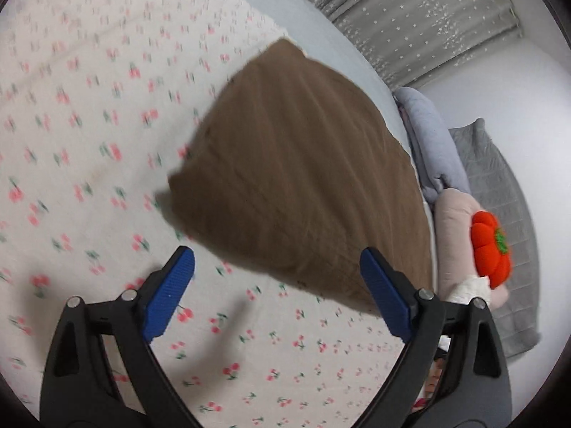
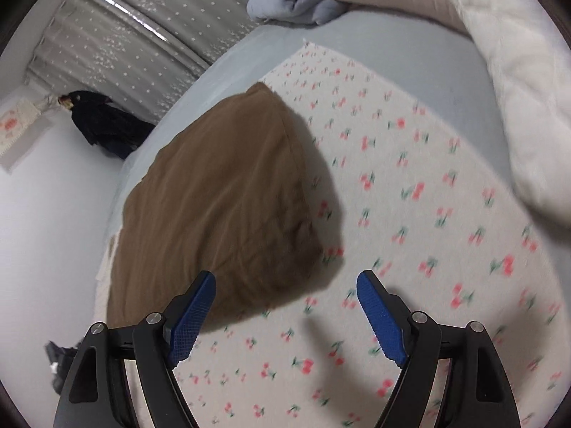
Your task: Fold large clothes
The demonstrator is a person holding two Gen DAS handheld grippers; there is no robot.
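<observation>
Both grippers hang released over the cherry-print sheet (image 1: 89, 125), holding nothing. The folded brown garment (image 1: 303, 178) lies ahead of the left gripper (image 1: 276, 285) toward its right finger, and ahead-left of the right gripper (image 2: 285, 306) (neither looks clearly nearer), its long axis running away from both.

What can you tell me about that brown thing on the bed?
The brown cloth is a plain, soft-looking garment already folded into a thick, roughly four-sided bundle with fine creases. It lies flat on the cherry-print sheet, near the bed's edge, casting a shadow beside it. Nothing grips it: the left tool and right tool both hang open above the sheet beside it.
</observation>
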